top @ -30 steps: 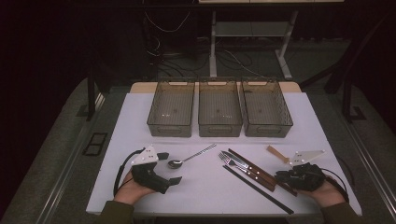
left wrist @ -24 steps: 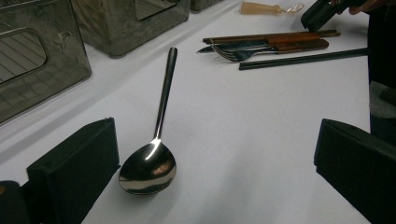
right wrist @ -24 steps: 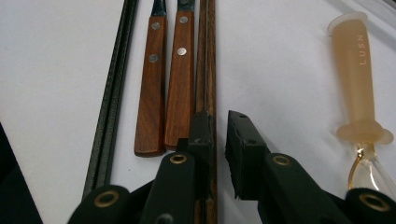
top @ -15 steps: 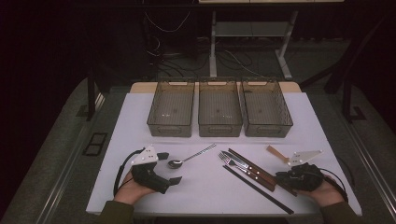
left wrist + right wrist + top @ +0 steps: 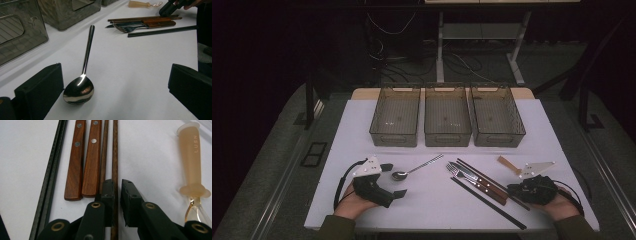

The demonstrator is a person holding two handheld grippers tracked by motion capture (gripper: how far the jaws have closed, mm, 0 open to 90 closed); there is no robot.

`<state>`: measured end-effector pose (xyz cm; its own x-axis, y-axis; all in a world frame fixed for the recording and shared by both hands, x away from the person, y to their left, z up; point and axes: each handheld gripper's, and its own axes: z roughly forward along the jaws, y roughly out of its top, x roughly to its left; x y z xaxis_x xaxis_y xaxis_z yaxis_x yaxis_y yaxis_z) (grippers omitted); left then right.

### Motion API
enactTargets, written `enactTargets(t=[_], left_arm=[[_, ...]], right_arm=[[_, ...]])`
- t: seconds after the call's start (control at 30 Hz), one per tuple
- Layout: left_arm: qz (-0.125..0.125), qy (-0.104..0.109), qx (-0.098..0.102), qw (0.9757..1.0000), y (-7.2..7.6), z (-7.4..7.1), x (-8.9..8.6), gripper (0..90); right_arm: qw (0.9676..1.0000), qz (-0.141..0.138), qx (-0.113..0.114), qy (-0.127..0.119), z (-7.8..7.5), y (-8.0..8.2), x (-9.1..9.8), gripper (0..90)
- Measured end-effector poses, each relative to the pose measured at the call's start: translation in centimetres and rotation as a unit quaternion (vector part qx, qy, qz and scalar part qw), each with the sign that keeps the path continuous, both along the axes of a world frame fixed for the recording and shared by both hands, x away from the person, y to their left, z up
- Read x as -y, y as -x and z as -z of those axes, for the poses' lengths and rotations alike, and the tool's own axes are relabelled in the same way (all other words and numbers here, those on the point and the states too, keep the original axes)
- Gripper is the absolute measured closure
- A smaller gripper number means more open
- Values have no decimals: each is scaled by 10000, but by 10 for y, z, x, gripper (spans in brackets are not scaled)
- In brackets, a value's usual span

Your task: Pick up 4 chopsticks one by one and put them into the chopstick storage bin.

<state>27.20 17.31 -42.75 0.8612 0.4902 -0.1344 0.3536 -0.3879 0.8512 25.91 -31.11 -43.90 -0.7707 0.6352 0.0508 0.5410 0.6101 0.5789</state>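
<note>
A steel spoon (image 5: 417, 167) (image 5: 85, 62) lies on the white table. Its bowl sits just inside one jaw of my left gripper (image 5: 394, 181) (image 5: 115, 87), which rests on the table, wide open, touching nothing. At the right lie a fork and a knife with wooden handles (image 5: 477, 182) (image 5: 82, 162), two brown chopsticks (image 5: 103, 152) and a pair of black chopsticks (image 5: 487, 202) (image 5: 51, 180). My right gripper (image 5: 513, 189) (image 5: 118, 185) rests low at their near ends. Its jaws are nearly together around one brown chopstick (image 5: 115, 152).
Three smoky see-through bins (image 5: 395, 140) (image 5: 447, 140) (image 5: 497, 140) stand in a row at the back of the table. A pale amber plastic utensil (image 5: 508, 164) (image 5: 191, 157) lies beside the right gripper. Dark floor and cables surround the table.
</note>
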Motion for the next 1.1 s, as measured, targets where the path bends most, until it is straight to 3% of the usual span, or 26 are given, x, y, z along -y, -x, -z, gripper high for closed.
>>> enactTargets(t=[0.23, 0.57, 0.73, 1.1], left_arm=[[-7, -4, -4, 10000, 0, 0, 1, 0], [14, -7, 4, 10000, 0, 0, 1, 0], [12, 4, 6, 10000, 0, 0, 0, 0], [27, -12, 12, 10000, 0, 0, 1, 0]], right_arm=[[9998, -76, 119, 136, 0, 1, -3, 829], [9998, 4, 84, 191, -1, 1, -5, 845], [10000, 56, -7, 0, -2, -1, -2, 845], [9993, 129, 170, -318, -11, 0, 5, 846]])
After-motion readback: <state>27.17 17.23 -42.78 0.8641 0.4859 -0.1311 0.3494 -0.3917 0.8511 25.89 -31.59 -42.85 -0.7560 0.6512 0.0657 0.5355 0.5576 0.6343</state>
